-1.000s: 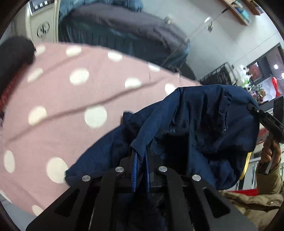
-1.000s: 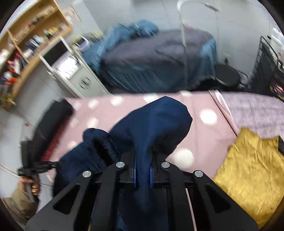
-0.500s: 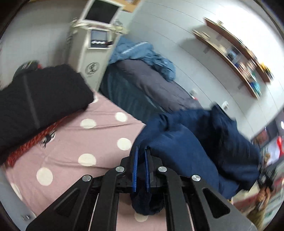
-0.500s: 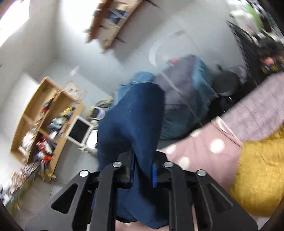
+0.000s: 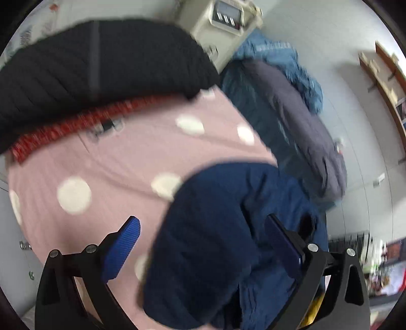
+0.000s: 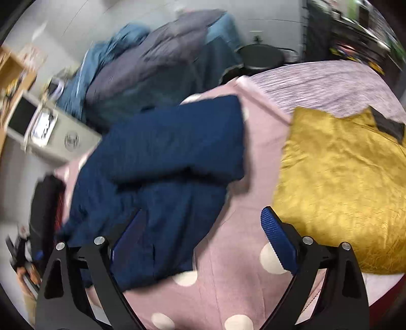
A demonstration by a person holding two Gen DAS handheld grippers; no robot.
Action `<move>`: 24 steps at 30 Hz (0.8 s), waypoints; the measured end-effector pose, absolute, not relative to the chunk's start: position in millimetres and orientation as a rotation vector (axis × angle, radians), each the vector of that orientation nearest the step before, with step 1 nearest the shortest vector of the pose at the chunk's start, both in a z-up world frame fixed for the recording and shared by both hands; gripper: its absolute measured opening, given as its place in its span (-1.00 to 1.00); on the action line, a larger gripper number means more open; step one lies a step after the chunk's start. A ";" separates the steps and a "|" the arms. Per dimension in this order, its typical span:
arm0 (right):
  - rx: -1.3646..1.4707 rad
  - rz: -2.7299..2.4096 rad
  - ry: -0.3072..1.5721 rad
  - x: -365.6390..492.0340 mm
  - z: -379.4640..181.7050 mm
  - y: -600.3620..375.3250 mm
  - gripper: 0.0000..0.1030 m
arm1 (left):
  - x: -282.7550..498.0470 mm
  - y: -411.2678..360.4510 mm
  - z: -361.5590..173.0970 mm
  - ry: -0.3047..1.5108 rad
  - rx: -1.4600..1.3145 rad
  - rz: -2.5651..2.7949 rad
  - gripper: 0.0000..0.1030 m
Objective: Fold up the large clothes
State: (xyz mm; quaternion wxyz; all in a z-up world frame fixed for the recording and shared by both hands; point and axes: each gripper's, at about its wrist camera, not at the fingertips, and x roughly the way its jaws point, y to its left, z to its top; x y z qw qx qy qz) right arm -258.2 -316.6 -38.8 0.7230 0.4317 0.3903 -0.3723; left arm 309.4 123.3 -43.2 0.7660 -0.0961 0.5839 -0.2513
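Observation:
The navy garment point(image 6: 165, 157) lies on the pink dotted sheet point(image 6: 228, 253), with one thick layer folded over its far half. My right gripper point(image 6: 203, 211) hovers above its near edge; the jaws are opening wide, and cloth lies under the left finger point(image 6: 132, 228) with no pad pressing on it. In the left wrist view the same navy garment point(image 5: 215, 241) bulges up between the jaws of my left gripper point(image 5: 203, 219), which are also opening. Its pads point(image 5: 124, 248) stand clear of the cloth. The view is blurred.
A folded black garment point(image 5: 88, 68) on red fabric point(image 5: 76, 121) lies at the sheet's far left. A yellow garment point(image 6: 342, 177) and lilac cloth point(image 6: 317, 83) lie to the right. Beyond the sheet are a bed with blue-grey bedding point(image 6: 157, 58) and a white machine point(image 5: 223, 17).
Both grippers were shut on the navy garment and held it up. Now both have let go and stand wide, and the garment lies folded on the sheet. Both views swung downward.

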 end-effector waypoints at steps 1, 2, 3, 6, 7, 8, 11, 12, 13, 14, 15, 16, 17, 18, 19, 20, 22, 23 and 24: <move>0.912 -0.789 0.905 -241.7 -45.5 -310.3 0.77 | 299.2 114.7 -55.1 1.293 -0.181 -0.562 0.87; 0.881 -0.769 0.934 -230.2 -53.3 -307.4 0.77 | 287.3 107.9 -61.7 1.307 -0.152 -0.577 0.87; 0.833 -0.740 0.964 -212.4 -58.8 -302.8 0.77 | 271.7 100.6 -69.9 1.322 -0.114 -0.586 0.87; 0.659 -0.685 1.037 -171.1 -79.0 -289.7 0.77 | 229.8 86.1 -88.5 1.337 -0.033 -0.612 0.87; 0.572 -0.682 1.070 -153.6 -81.0 -282.9 0.77 | 210.2 80.9 -91.7 1.329 0.003 -0.618 0.87; 0.464 -0.683 1.105 -132.1 -88.4 -277.4 0.77 | 198.5 76.9 -94.0 1.323 0.034 -0.624 0.87; 0.198 -0.660 1.197 -82.3 -113.1 -269.3 0.77 | 168.3 69.0 -102.3 1.333 0.110 -0.663 0.87; 0.139 -0.654 1.213 -72.4 -118.6 -269.7 0.77 | 160.7 68.5 -104.1 1.339 0.130 -0.680 0.87; 0.070 -0.648 1.235 -61.4 -127.8 -268.3 0.77 | 151.7 69.6 -104.3 1.339 0.163 -0.692 0.87; -0.006 -0.641 1.268 -48.7 -140.7 -268.0 0.74 | 148.8 71.0 -104.4 1.336 0.179 -0.691 0.87; -0.059 -0.639 1.289 -40.4 -150.6 -269.8 0.56 | 147.2 73.8 -104.4 1.334 0.191 -0.686 0.87; -0.101 -0.647 1.320 -32.0 -162.3 -274.5 0.46 | 144.5 79.4 -104.0 1.331 0.210 -0.674 0.87; -0.112 -0.656 1.338 -28.0 -167.3 -279.5 0.22 | 142.8 83.4 -103.5 1.324 0.223 -0.661 0.87; -0.112 -0.671 1.349 -26.5 -170.3 -286.1 -0.03 | 143.2 86.6 -103.4 1.318 0.232 -0.647 0.87; -0.089 -0.689 1.353 -27.8 -169.8 -297.3 -0.19 | 143.4 92.6 -103.9 1.311 0.244 -0.617 0.87; -0.047 -0.691 1.344 -30.8 -166.3 -306.0 -0.39 | 143.5 96.6 -104.5 1.311 0.250 -0.598 0.87; 0.095 -0.699 1.263 -48.5 -142.4 -329.3 -0.62 | 145.0 104.5 -106.9 1.325 0.234 -0.579 0.87; 0.130 -0.714 1.226 -58.6 -130.4 -337.7 -0.65 | 145.6 107.0 -108.6 1.335 0.222 -0.573 0.87; 0.154 -0.742 1.188 -69.7 -117.5 -347.3 -0.68 | 146.2 107.9 -109.2 1.341 0.217 -0.569 0.87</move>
